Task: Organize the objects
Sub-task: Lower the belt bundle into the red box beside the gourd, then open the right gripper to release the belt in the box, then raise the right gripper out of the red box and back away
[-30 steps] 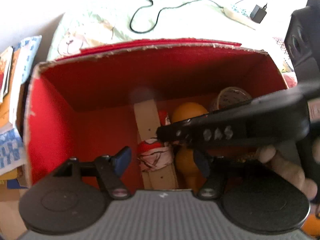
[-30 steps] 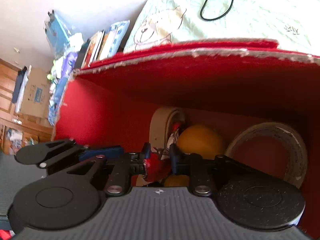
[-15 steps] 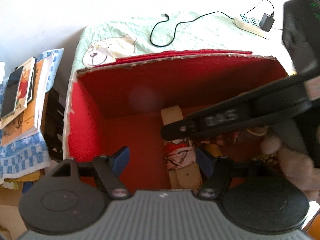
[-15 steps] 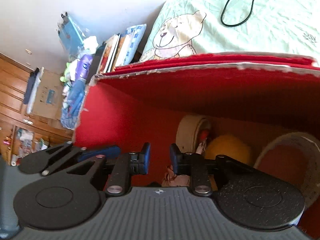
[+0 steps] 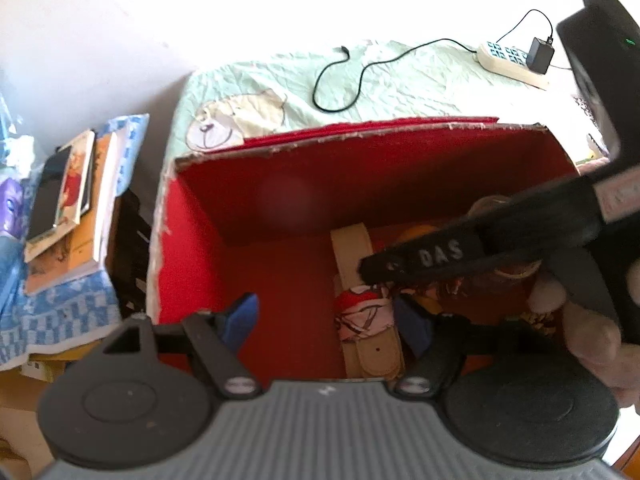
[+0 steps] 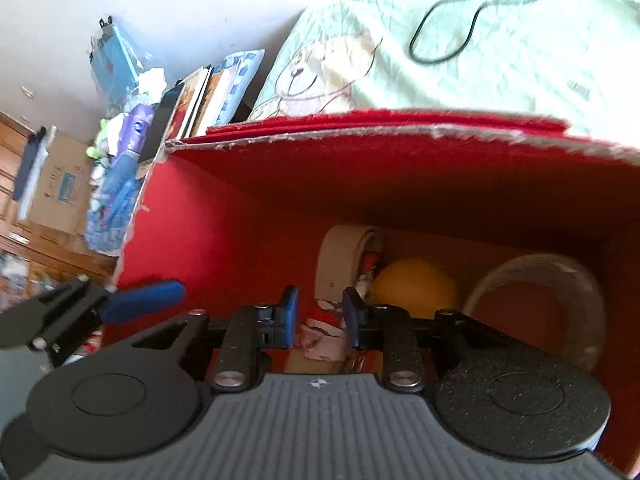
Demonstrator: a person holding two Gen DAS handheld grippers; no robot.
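My left gripper (image 5: 326, 318) hangs over the open top of the one red box (image 5: 192, 248), its two blue-tipped jaws spread wide and released, nothing between them. Below the gap, on the box floor, lies one cream belt (image 5: 352, 252) with one small red-and-white bundle (image 5: 362, 316) resting on it near my right-hand fingertip.

My right gripper (image 6: 320, 316) sits lower, just inside the same box; its two jaws stand a narrow gap apart and are clenched on nothing, with the bundle (image 6: 324, 336) showing below and beyond the gap, not pinched. From the left wrist view that gripper crosses above the box as one dark bar lettered "DAS", held by a hand (image 5: 592, 336) at the right edge.

Further in, I count one round orange object (image 6: 416, 288) beside the curled end of the belt (image 6: 340, 264), and one large roll of tape (image 6: 536, 280) standing on edge against the right wall. So four things lie in the box that I can tell apart; a few small dark bits near the hand are too blurred to name.

Outside, the box rests against a pale green sheet (image 5: 400, 80) printed with one bear; I cannot tell what it covers. On it lie one black cable (image 5: 360, 76) and one white power strip (image 5: 508, 60) with one black adapter plugged in. To the left, one stack of books (image 5: 76, 208) sits on a blue-checked cloth
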